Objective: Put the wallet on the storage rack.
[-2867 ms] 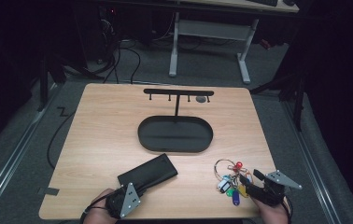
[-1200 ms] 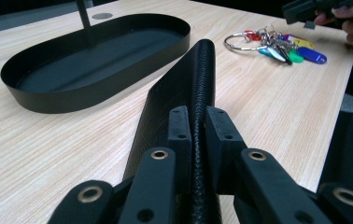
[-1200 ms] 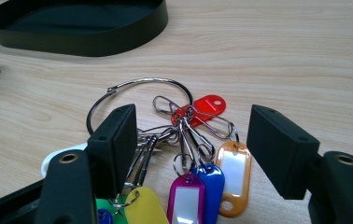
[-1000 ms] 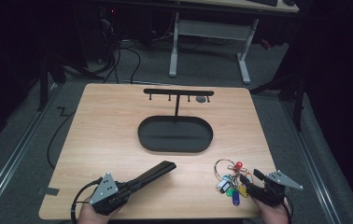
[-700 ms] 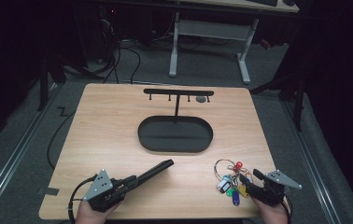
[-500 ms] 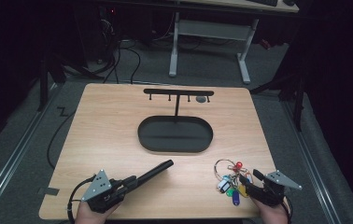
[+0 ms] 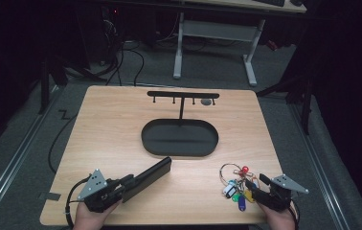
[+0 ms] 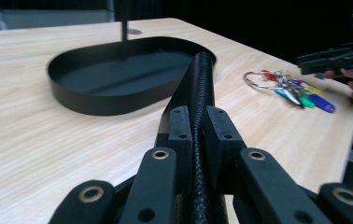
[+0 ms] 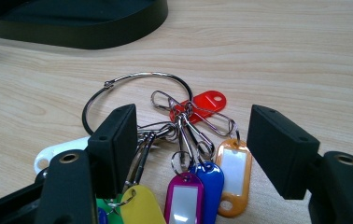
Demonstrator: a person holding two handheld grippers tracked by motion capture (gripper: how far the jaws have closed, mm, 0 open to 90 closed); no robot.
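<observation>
Table (image 7: 121, 124) evenly lit from above — surroundings nearly black — high view soft, close-ups sharper

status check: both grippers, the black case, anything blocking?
Left gripper shut on black case, lifted edge-on. Right gripper open over key bunch. Tray ahead, path clear.

— Surface? 
— Light wooden table (image 7: 112, 129), rectangular, grain running across.

— Items resting on it? 
— Black oval tray (image 7: 179, 138) at centre, with an upright post and hook bar (image 7: 183, 95) rising from its far side. Bunch of keys (image 7: 235, 187) with coloured tags, on a large ring, near the front right edge.
</observation>
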